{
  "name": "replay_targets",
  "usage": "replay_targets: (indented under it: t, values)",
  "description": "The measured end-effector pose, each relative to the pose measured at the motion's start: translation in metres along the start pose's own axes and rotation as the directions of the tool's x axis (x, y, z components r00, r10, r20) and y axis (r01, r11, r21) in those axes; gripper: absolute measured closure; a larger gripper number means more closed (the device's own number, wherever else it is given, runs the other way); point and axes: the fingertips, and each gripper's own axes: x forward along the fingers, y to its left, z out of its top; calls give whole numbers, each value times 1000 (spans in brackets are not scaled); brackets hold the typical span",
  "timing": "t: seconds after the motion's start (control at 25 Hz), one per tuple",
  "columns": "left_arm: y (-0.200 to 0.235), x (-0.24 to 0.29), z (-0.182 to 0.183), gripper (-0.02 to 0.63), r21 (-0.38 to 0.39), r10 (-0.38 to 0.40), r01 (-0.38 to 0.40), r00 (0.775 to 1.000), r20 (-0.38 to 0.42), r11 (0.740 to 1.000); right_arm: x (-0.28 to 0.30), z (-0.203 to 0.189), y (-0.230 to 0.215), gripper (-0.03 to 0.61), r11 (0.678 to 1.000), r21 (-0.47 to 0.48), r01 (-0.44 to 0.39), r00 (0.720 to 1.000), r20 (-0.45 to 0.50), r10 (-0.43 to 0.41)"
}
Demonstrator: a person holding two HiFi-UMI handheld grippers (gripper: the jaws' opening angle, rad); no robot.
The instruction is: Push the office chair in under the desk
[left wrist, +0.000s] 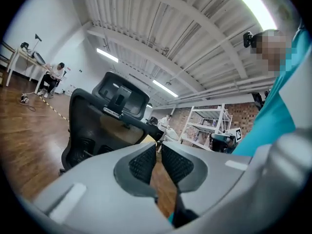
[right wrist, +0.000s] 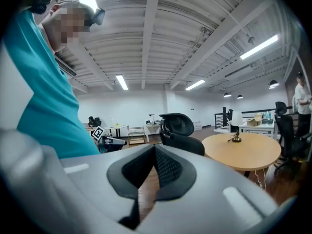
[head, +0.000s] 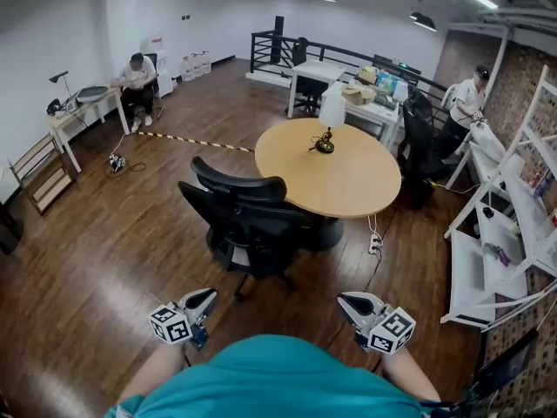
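Note:
The black office chair (head: pixel 246 219) stands at the near left side of the round wooden table (head: pixel 348 181), its seat partly under the rim and its back toward me. A small lamp (head: pixel 328 120) stands on the tabletop. My left gripper (head: pixel 207 297) and right gripper (head: pixel 346 301) hover close to my body, well short of the chair and touching nothing. Both are shut and empty. In the left gripper view the chair (left wrist: pixel 95 123) is ahead to the left of that gripper (left wrist: pixel 156 149). In the right gripper view the chair (right wrist: pixel 181 130) and table (right wrist: pixel 243 152) lie beyond that gripper (right wrist: pixel 155 149).
White shelving (head: pixel 505 233) lines the right wall. Desks with boxes (head: pixel 348 94) and another black chair (head: pixel 418 142) stand behind the table. A power strip (head: pixel 375 244) lies by the table base. One person sits far left (head: pixel 137 77), another stands at right (head: pixel 467 103).

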Motion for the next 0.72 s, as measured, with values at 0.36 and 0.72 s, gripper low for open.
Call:
replay_targets:
  t: [0.36,0.72]
  values:
    - [-78,-168,19,566,69,-62,61,998,16,996,13,-10,165,578,999,-17,-40,998,-42,39]
    - [-139,-270,34,566,27,7,-9,996,86,1000,-28,19,266,578,998,-25,-51,998,-33,50]
